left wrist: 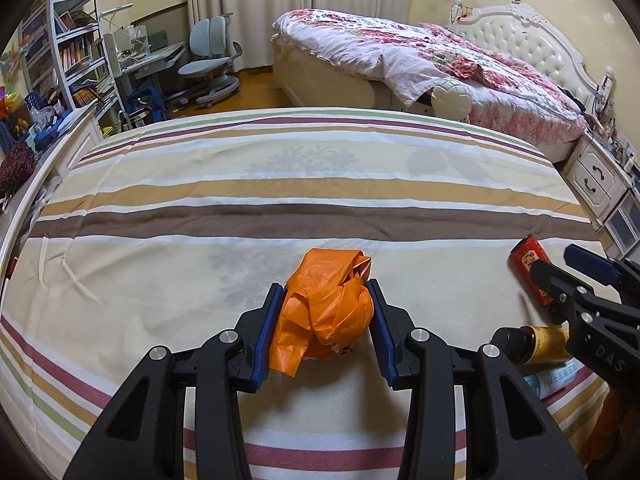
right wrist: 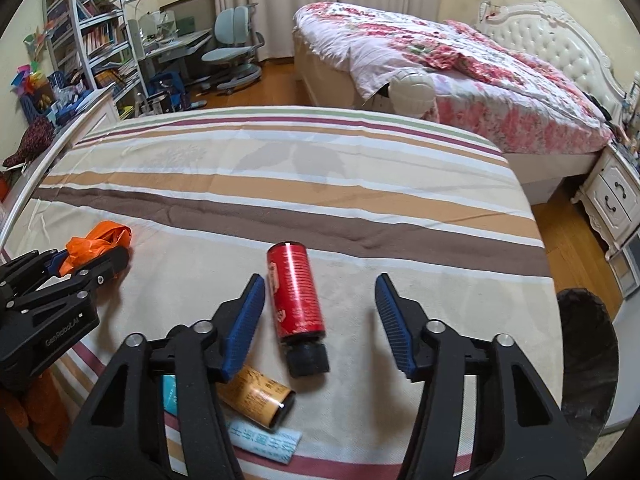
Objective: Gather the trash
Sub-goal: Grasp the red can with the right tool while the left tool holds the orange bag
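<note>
while the left tool [left wrist: 326, 316] clamps the orange bag [left wrist: 326, 312], only the right view shows the right tool [right wrist: 320, 320] apart around the red bottle [right wrist: 296, 292].

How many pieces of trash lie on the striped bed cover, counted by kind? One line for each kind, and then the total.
Bottles: 2, the red bottle and the yellow bottle
Plastic bags: 1, the orange bag between the pads of the left tool
Paper packets: 1, the light blue packet, partly hidden
Total: 4
</note>
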`<state>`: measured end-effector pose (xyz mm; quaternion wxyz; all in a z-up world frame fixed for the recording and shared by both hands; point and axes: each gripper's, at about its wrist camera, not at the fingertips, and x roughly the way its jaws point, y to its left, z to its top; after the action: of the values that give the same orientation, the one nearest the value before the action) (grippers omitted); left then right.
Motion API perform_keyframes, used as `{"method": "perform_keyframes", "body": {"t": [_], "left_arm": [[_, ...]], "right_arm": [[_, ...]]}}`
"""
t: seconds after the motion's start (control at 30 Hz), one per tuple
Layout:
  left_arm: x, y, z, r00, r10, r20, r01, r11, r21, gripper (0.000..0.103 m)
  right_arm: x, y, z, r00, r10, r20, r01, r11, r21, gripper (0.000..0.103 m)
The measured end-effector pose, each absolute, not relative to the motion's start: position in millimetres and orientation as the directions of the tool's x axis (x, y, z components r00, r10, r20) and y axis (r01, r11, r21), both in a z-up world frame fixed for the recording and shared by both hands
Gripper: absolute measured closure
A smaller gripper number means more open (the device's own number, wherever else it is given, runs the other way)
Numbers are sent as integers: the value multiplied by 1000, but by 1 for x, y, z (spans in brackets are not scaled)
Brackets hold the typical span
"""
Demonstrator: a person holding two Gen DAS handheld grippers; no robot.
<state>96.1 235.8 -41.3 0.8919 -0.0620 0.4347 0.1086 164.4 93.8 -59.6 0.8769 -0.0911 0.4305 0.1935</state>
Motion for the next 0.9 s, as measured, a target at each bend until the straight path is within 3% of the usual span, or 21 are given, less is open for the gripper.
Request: {"method": "perform_keyframes", "body": {"t": [0.07, 0.37, 0.9], "left_arm": [[94, 236, -41, 601, 139, -787, -248, 969, -18, 61], [91, 232, -42, 608, 134, -783, -244, 970, -23, 61], [76, 214, -33, 626, 110, -772, -221, 975, -40, 61]], "right_arm": [[164, 95, -62, 545, 260, -797, -422, 907, 7, 61], [162, 87, -68, 534, 239, -811, -401, 916, 6, 79], [149, 50, -61, 571, 226, -789, -333, 942, 30, 80]]}}
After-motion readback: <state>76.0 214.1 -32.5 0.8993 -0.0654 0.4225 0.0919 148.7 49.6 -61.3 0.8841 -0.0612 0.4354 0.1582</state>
